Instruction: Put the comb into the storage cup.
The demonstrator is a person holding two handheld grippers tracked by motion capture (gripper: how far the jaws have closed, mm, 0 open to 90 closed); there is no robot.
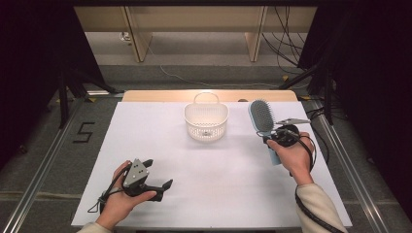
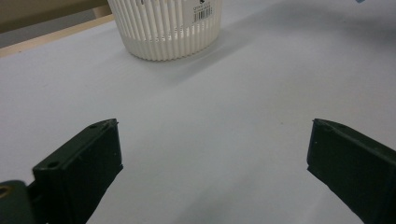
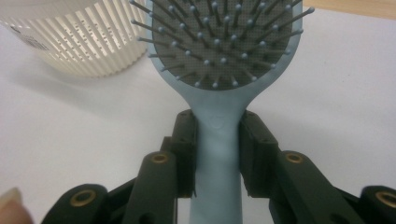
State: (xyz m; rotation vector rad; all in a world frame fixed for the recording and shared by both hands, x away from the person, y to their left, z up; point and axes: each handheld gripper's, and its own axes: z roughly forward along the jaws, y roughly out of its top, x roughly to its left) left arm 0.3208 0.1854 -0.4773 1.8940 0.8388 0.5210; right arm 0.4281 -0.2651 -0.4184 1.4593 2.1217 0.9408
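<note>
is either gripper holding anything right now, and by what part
The right gripper holds the light blue hairbrush by the neck of its handle, just below the bristle head. The left gripper is open, with nothing between its fingers.

- White table top (image 1: 214,194) fills the centre of the high view; a pale wood edge strip (image 1: 160,95) runs along its far side at 12 o'clock.
- Grey floor (image 1: 43,160) surrounds the table; a dark "5" marking (image 1: 83,132) lies on it at 9 o'clock.
- Metal rails (image 1: 36,179) run along the floor at both sides of the table.
- Light wooden furniture legs (image 1: 137,41) and panels stand at 12 o'clock, beyond the table.
- Black cables (image 1: 282,43) hang and trail at 1 o'clock; a pale cable (image 1: 194,81) crosses the floor near 12.
- Black curtains (image 1: 34,63) close off 10 and 2 o'clock; dark stand legs (image 1: 65,92) in front.
- Lighting even, soft shadows.
</note>
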